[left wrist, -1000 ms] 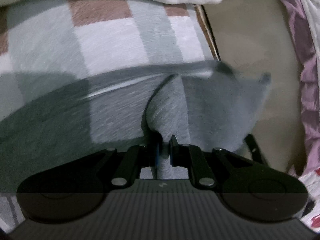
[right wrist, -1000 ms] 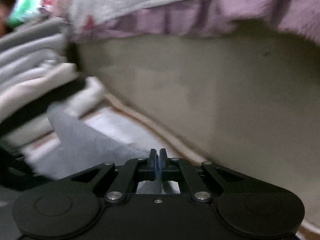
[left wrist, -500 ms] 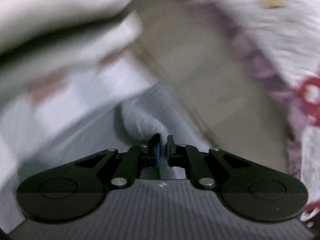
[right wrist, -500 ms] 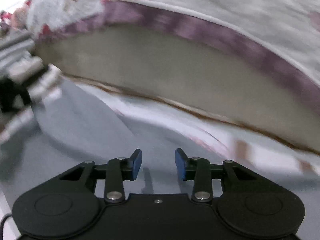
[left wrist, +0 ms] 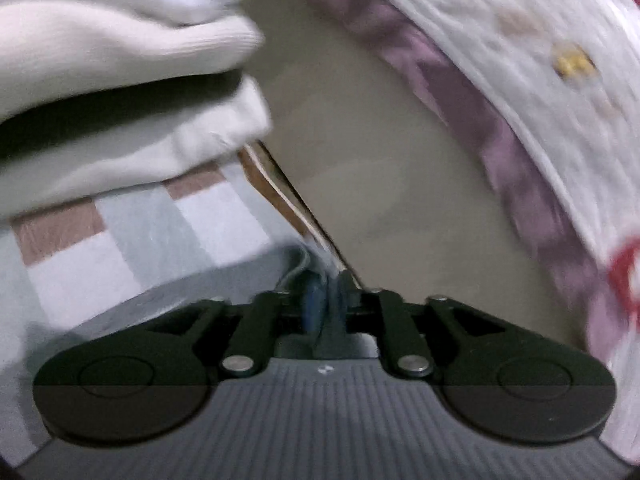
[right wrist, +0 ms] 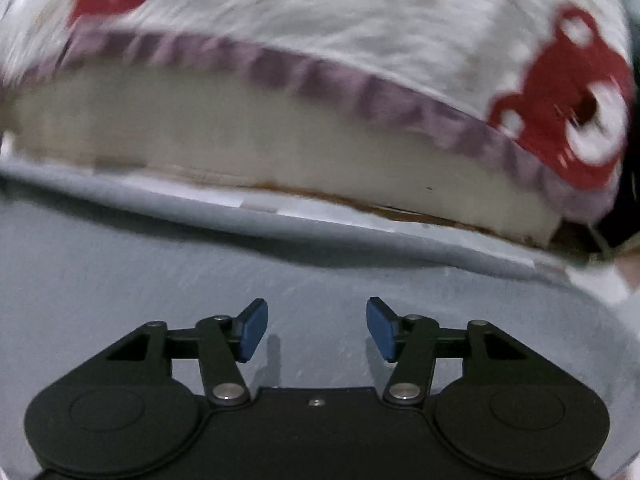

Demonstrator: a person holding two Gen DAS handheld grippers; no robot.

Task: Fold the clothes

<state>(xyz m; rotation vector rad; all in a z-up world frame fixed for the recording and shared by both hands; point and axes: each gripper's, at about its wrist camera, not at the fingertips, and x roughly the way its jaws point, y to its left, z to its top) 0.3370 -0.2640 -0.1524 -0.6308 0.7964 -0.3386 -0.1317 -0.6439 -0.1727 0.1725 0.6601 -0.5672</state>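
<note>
Under the right gripper (right wrist: 317,328) the grey garment (right wrist: 160,280) is lying flat, far edge running left-right along the bed; fingers just been opening, nothing between. Left gripper (left wrist: 326,300) has been opening too, a fold still sitting between blurry fingers, can't tell if pinched.

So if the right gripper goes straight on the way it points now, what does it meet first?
Most likely the flat grey garment spread just ahead of and below the open right gripper, before the cream mattress side behind it; depth is hard to judge here.
</note>
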